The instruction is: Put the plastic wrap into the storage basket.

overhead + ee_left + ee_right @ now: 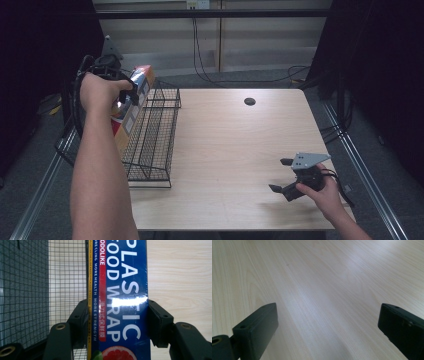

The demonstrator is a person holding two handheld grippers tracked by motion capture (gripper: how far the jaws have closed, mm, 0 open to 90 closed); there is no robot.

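At the far left, my left tongs (131,95) are raised above the table's (235,150) left edge, up by the far end of the wire basket (152,137); their jaws are clamped on the two long sides of a box of plastic wrap (122,300), which fills the gap between them in the left gripper view. The box is blue with white lettering, a red strip and a yellow edge, and a slice of grapefruit is printed at its near end; it runs lengthwise away from the tongs. In the high view it hangs along the left outer side of the basket, tilted, its orange far end highest; I cannot tell whether it touches the wire. Behind the box the left gripper view shows the basket's mesh on one side and bare wood on the other.

The basket itself is black, long and narrow, lying along the left part of the table; farther right there is a small dark round hole (249,101) near the table's far edge.

At the near right corner my right tongs (281,175) rest low over the wood, jaws spread wide with nothing between them.
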